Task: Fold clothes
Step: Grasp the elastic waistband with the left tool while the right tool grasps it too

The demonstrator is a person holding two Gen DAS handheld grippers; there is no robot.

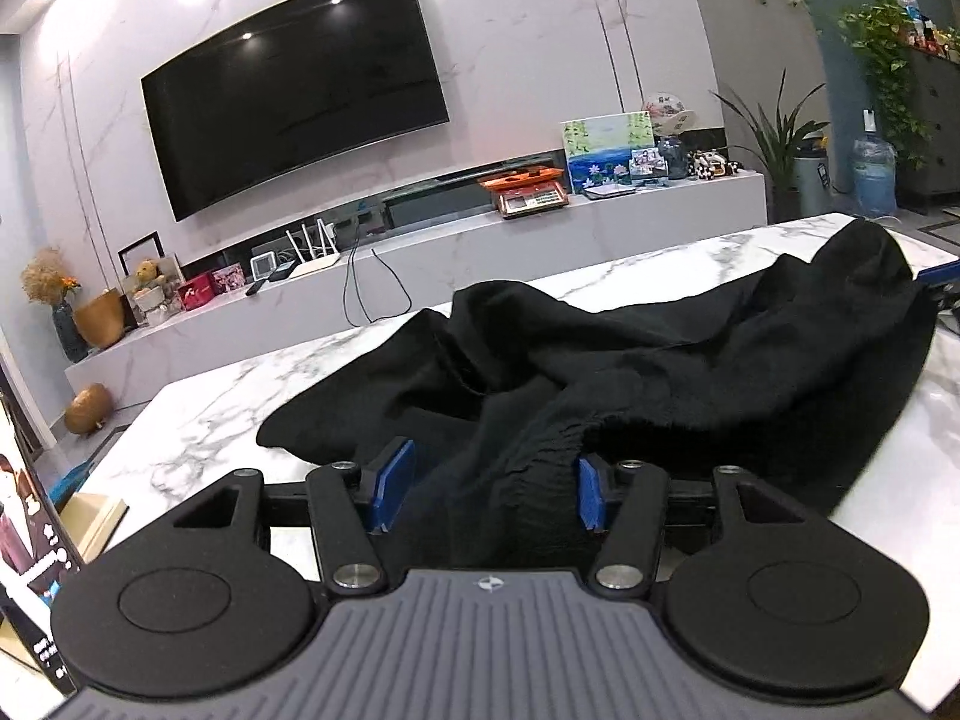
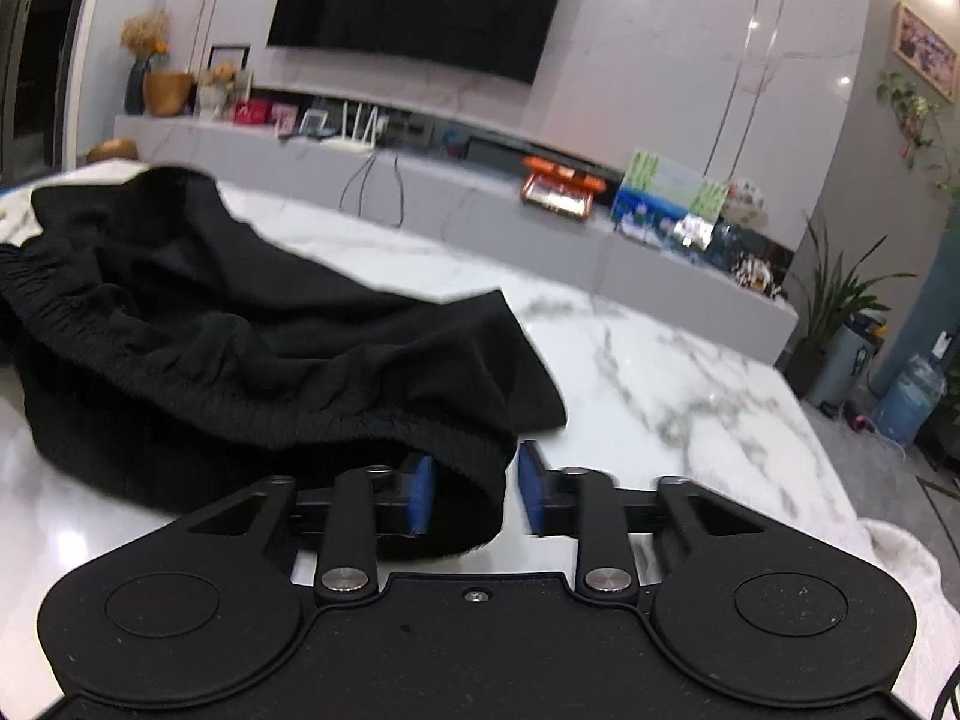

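Observation:
A black garment with an elastic waistband [image 1: 630, 372] lies crumpled on the white marble table [image 1: 210, 414]. My left gripper [image 1: 489, 489] is open, its blue pads [image 1: 396, 483] standing on either side of the bunched waistband, which lies between the jaws. In the right wrist view the same garment [image 2: 258, 330] lies to the left. My right gripper [image 2: 474, 495] is open with a corner of the waistband hem between its blue pads [image 2: 531, 495]. A blue part of the right gripper shows at the right edge of the left wrist view [image 1: 942, 273].
The marble table [image 2: 690, 372] stretches to the right of the garment. Beyond it stand a low TV console [image 1: 420, 276] with small items and a wall television [image 1: 294, 90]. A water jug [image 2: 909, 399] and plants stand on the floor at the right. White cloth [image 2: 912, 564] lies at the near right.

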